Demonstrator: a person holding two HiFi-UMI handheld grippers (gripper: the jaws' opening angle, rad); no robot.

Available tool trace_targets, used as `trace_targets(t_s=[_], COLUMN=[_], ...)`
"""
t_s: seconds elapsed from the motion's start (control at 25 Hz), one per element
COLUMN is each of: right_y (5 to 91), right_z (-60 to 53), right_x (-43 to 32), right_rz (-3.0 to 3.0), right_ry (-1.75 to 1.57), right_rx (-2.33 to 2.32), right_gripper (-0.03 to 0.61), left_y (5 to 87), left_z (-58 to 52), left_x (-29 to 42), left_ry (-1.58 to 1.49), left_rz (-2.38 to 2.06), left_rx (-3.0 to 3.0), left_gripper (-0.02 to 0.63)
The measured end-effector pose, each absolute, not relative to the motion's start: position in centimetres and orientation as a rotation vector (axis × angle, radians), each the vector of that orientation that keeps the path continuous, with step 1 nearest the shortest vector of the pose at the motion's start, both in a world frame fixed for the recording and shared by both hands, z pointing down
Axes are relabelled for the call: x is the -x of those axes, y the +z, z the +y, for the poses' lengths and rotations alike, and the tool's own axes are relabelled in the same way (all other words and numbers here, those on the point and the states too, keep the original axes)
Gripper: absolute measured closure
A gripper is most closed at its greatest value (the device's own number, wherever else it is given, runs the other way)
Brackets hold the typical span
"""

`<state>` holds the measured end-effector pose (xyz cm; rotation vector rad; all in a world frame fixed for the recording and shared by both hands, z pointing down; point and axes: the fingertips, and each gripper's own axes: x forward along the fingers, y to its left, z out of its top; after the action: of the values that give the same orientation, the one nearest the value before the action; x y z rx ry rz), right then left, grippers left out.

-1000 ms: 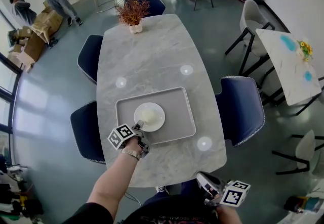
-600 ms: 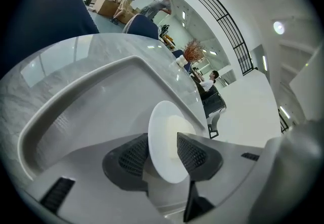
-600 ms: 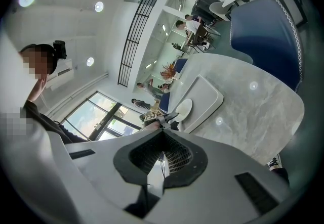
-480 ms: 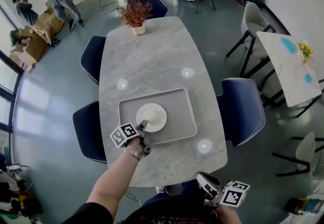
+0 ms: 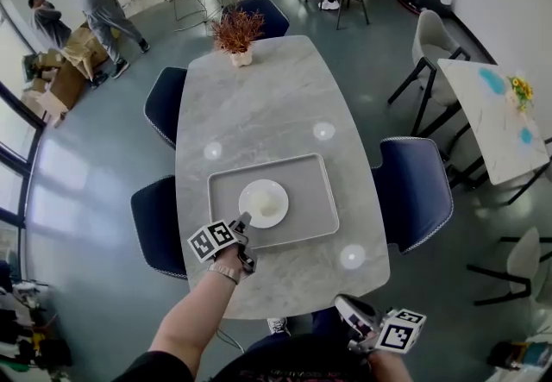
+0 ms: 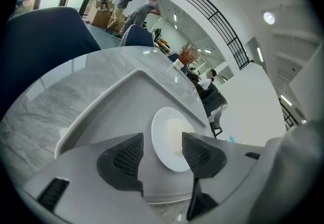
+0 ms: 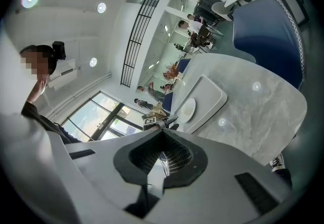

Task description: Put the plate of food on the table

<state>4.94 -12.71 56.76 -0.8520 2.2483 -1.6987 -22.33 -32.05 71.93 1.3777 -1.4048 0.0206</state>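
A white plate (image 5: 263,203) with a pale mound of food sits in the grey tray (image 5: 306,191) on the marble table (image 5: 259,104). My left gripper (image 5: 247,238) is at the tray's near left edge and its jaws are opening. In the left gripper view the plate (image 6: 172,137) lies just ahead of the gripper (image 6: 162,149), and the dark pads (image 6: 126,154) stand apart and do not press on it. My right gripper (image 5: 345,309) hangs below the table's near edge, close to my body. Its jaws (image 7: 163,152) are shut on nothing.
A pot of dried reddish plants (image 5: 240,31) stands at the table's far end. Blue chairs (image 5: 414,191) flank the table on both sides. A second table (image 5: 492,104) is at the right. People stand by cardboard boxes (image 5: 73,57) at the back left.
My left gripper's jaws have opened and come off the plate's rim, drawing back slightly toward me. The plate stays in the tray. The right gripper has not moved.
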Motion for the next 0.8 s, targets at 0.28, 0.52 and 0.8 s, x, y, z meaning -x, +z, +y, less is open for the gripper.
trace_targets(t_s=[0.28,0.52,0.8], right_y=[56.4,55.4,53.2], right_z=[-11.8,-11.0,-9.1], right_x=[-3.4,-1.1,2.8], right_rz=[2.293,2.351,2.418], right_ry=[-1.697,-1.683,-1.641], right_rx=[0.787,0.715,0.632], right_gripper=[0.568,0.568,0.568], left_y=[68.9,64.4,56.5], left_z=[-30.5,-28.1,-20.4], left_x=[23.0,22.1,19.4], left_ry=[-0.066,-0.208,-0.268], left_rz=[-1.357,-1.216,-0.885], left_rx=[-1.486,-1.621,-1.877], left_gripper=[0.425,0.606,0.606])
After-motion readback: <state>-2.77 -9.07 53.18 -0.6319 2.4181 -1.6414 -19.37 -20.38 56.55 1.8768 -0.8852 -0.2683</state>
